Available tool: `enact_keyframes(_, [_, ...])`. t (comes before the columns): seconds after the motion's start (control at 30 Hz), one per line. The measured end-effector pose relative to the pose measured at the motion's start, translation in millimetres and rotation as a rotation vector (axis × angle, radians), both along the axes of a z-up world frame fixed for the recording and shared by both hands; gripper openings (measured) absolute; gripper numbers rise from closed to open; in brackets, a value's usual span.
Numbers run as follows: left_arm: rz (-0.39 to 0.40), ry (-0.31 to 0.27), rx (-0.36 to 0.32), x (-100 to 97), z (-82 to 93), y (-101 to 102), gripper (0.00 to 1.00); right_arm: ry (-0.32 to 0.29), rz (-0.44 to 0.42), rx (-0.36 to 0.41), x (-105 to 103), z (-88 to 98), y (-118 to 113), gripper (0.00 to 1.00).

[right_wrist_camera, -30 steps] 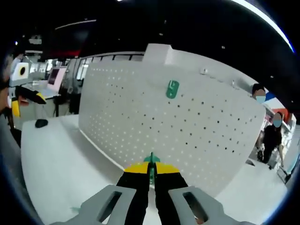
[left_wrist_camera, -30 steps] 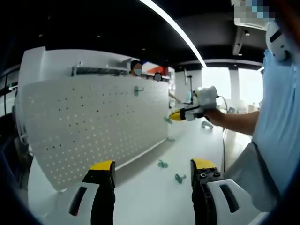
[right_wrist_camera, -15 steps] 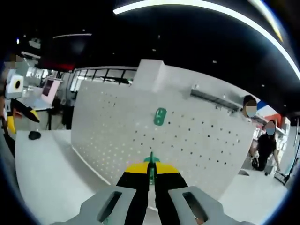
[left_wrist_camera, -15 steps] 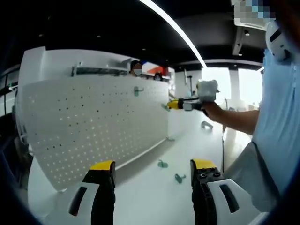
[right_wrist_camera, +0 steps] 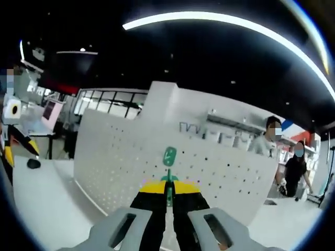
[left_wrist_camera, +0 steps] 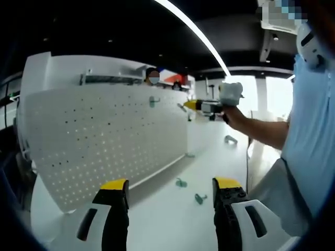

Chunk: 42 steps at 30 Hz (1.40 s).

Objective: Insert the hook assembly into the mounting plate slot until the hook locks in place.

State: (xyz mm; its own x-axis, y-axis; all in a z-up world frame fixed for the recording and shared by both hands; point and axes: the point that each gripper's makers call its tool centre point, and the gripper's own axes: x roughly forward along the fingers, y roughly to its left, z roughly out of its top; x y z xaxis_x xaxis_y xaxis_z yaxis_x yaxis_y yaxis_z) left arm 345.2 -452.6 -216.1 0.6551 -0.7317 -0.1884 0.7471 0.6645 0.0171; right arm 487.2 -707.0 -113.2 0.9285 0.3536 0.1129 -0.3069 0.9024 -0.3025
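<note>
Though perhaps blurred, spare hooks (left_wrist_camera: pixel 199 198) on table (left_wrist_camera: pixel 172 219), left gripper view.

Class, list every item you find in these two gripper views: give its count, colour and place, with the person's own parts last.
Pegboard: one, white, perforated, standing upright on the table.
Mounted hook: one, green, already high on the pegboard.
Held hook: one, green, pinched in the right tool, close to the board below the mounted hook.
Loose hooks: at least four, green, lying on the table near the board's foot.
Table: one, white, under the board.
Bystanders: two, behind the board.
Dark object: one, on the table at far left; too small to identify.
Left tool: yellow-tipped black jaws apart, holding nothing.
Right tool: yellow-tipped black jaws closed on the held hook.
</note>
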Motion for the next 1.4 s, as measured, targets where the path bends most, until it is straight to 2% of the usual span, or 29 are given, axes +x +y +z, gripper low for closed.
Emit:
enact_keyframes(0.6, [0.004, 0.012, -0.003, 2.1, -3.5, 1.7, 0.66, -0.111, -0.057, 0.089, 26.0, 42.7, -11.2, 0.01])
enact_keyframes(1.4, [0.012, 0.031, 0.002, 2.7, -9.6, 4.5, 0.66, -0.159, -0.086, 0.212, 62.5, 57.7, -12.8, 0.01])
